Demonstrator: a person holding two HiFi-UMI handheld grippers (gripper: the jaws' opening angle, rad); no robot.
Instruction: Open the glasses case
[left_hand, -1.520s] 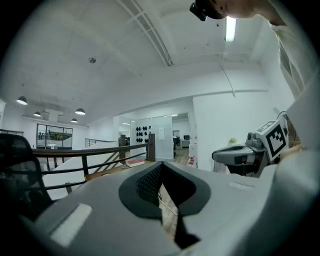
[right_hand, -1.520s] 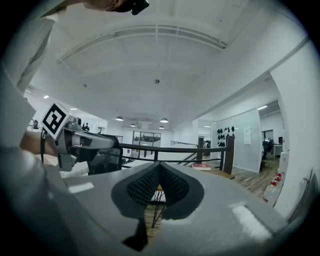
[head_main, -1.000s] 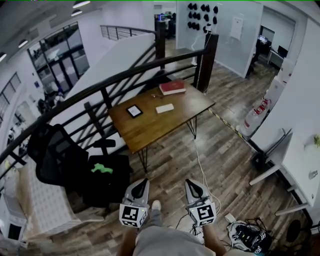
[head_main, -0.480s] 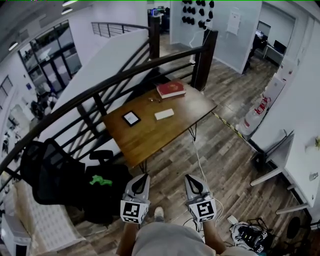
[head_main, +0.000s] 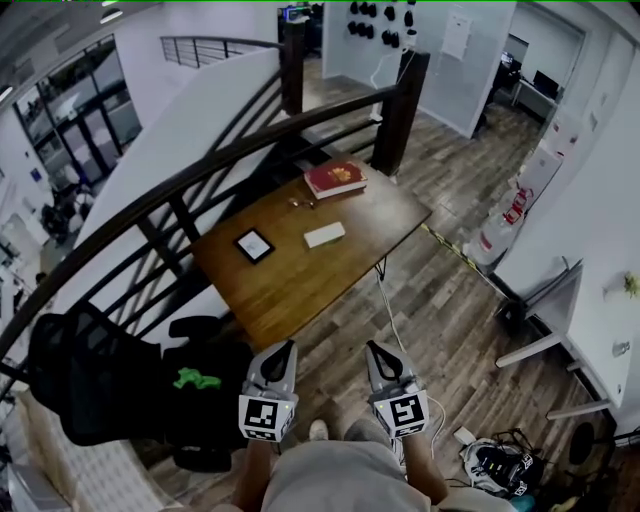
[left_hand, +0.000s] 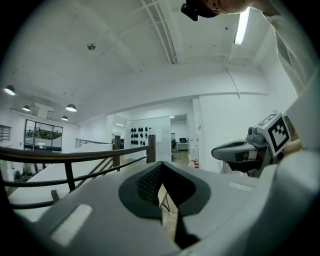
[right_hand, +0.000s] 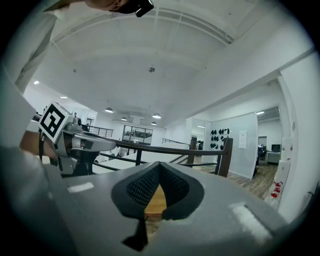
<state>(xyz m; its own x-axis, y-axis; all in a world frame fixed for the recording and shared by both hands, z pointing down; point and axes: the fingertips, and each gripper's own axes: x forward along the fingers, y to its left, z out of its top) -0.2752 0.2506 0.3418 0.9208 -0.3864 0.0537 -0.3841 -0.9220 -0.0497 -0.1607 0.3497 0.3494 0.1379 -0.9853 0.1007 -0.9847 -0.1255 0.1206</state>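
Observation:
The glasses case (head_main: 325, 235), a flat white oblong, lies near the middle of a wooden table (head_main: 290, 285) some way ahead of me in the head view. My left gripper (head_main: 283, 350) and right gripper (head_main: 374, 349) are held side by side low in that view, well short of the table, both shut with nothing between their pads. In the left gripper view, the left gripper (left_hand: 161, 169) points level with the right gripper (left_hand: 235, 150) beside it. Through the right gripper (right_hand: 159, 169) a sliver of the tabletop (right_hand: 155, 202) shows.
A red book (head_main: 335, 178) and a black tablet-like slab (head_main: 254, 245) also lie on the table. A dark railing (head_main: 200, 165) runs behind it. A black office chair (head_main: 80, 385) and bag with a green item (head_main: 196, 379) stand left. A cable (head_main: 395, 320) crosses the floor.
The table, railing and chair have slid down and left in the head view as I walked closer. Both grippers keep the same side-by-side pose, still shut.

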